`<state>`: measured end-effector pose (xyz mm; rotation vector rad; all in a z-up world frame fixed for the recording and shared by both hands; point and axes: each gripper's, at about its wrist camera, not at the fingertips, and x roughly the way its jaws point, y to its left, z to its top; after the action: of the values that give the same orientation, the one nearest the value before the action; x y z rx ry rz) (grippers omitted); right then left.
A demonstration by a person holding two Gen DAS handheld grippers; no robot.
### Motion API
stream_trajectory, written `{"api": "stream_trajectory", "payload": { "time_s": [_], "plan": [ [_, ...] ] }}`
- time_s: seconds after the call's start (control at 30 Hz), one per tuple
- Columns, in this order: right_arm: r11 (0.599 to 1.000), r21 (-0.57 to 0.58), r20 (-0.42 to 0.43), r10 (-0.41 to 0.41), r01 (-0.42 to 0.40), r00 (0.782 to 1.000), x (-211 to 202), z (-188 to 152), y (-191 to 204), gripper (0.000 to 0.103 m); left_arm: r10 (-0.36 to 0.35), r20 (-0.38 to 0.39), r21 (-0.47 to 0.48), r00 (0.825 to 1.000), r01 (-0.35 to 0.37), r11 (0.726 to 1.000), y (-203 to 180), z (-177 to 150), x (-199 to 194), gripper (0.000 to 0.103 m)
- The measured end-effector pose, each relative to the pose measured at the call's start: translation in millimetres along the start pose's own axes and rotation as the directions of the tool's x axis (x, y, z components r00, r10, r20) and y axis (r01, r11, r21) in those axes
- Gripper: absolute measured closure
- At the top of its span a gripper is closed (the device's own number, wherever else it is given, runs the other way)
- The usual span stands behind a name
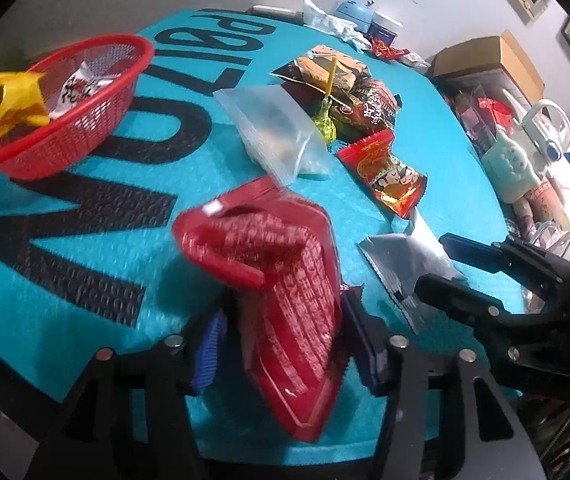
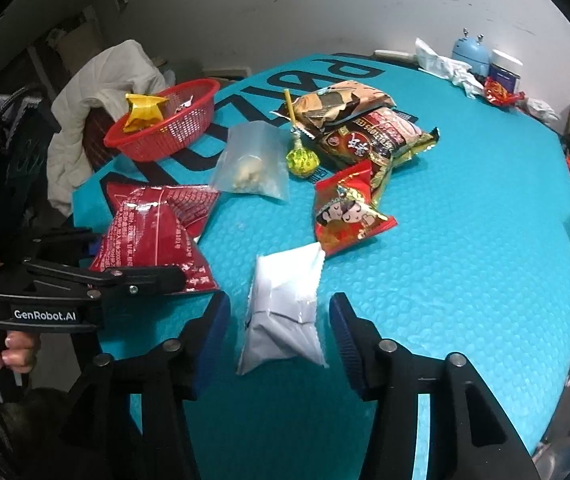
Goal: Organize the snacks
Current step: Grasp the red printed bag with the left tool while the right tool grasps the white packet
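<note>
blue-padded right gripper (image 2: 279, 340) gapes around flat white packet (image 2: 285, 312); left gripper (image 1: 279, 344) brackets crinkled red pouch (image 1: 277, 280).

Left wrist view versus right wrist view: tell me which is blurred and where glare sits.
Left wrist view: the red packet between the fingers is smeared by motion, and the print on the mat is soft. Right wrist view: sharper, with glare on the same red packet; both views bend strongly at the edges.

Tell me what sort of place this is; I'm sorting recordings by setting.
Probably a lived-in home room: a cluttered table under a teal mat, a quilted jacket on a chair, a cardboard box beside it.
</note>
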<state>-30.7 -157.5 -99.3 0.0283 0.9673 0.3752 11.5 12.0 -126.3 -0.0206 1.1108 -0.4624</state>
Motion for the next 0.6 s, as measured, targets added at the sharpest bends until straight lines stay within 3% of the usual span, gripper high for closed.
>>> {"api": "stream_trajectory", "payload": {
  "time_s": [0.1, 0.6],
  "plan": [
    [1.000, -0.006, -0.013, -0.004, 0.004, 1.000, 5, 2, 0, 0.046, 0.011, 0.003, 0.019, 1.000, -0.011, 1.000, -2, 3, 3, 0.035],
    [0.993, -0.058, -0.040, -0.106, 0.103, 0.994, 23, 2, 4, 0.043, 0.058, 0.048, 0.050, 0.997, -0.060, 0.997, -8, 17, 17, 0.027]
  ]
}}
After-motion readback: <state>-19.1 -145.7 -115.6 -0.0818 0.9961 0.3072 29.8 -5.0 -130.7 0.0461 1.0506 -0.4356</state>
